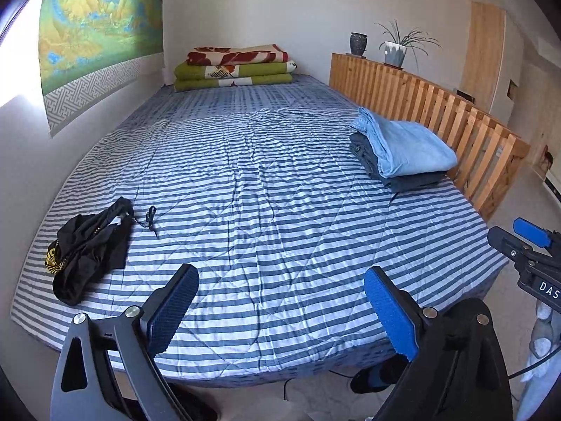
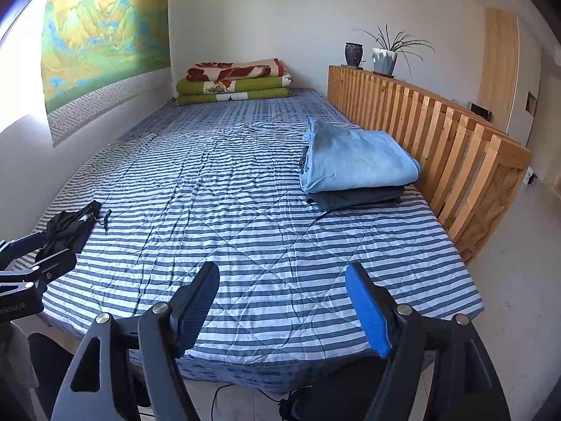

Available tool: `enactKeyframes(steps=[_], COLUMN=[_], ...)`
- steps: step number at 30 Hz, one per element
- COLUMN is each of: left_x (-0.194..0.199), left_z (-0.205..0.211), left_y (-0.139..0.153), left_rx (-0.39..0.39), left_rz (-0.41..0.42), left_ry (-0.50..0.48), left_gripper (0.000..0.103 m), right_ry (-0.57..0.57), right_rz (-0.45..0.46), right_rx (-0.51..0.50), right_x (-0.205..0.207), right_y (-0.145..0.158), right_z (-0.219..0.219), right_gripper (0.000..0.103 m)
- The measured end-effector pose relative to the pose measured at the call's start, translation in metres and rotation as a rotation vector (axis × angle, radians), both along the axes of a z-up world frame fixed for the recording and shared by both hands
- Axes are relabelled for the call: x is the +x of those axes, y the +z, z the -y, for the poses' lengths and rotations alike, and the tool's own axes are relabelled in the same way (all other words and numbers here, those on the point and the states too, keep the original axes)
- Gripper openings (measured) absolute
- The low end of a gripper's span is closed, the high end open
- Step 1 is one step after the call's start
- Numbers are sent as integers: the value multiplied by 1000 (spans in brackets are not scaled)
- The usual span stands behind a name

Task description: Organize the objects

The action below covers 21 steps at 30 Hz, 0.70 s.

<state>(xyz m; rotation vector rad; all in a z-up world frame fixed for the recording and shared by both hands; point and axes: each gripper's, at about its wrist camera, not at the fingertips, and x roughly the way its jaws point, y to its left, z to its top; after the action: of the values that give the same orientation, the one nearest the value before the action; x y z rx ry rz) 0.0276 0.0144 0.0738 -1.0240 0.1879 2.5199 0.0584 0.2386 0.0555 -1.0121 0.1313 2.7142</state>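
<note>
Black crumpled garment [image 1: 89, 242] lies unfolded near the left edge of the striped blue-white quilt [image 1: 266, 189], well apart from the folded light-blue and grey stack [image 1: 403, 152]. Left gripper [image 1: 280, 310] and right gripper [image 2: 289, 310] hover spread, holding nothing; folding that garment probably remains.

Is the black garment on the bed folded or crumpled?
Crumpled. The black garment lies in a loose heap, unlike the neatly folded blue clothes near the wooden rail.

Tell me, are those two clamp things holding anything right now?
No. The left gripper and right gripper are both open and empty above the striped bedspread; the crumpled black garment lies untouched.
</note>
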Motion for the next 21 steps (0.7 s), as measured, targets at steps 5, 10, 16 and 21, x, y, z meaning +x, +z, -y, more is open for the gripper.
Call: enactKeyframes(steps=[5,10,16,21], left_x=[2,4,6,7], left_z=[-2,-4,-3,-1], left_y=[-2,-3,-4,-4], left_rx=[-2,-1,-5,-2], left_rz=[-1,1,1,5], left_ry=[-8,-8,-7,-5], left_gripper=[98,98,98,98], right_ry=[-14,-12,-3,5], right_rz=[-13,-8,-7,-6], right_rx=[3,-8,-9,-10], right_x=[2,3,3,3], right_y=[2,0,-1,-1], right_z=[-1,0,3,6], right_gripper=[79,79,79,79])
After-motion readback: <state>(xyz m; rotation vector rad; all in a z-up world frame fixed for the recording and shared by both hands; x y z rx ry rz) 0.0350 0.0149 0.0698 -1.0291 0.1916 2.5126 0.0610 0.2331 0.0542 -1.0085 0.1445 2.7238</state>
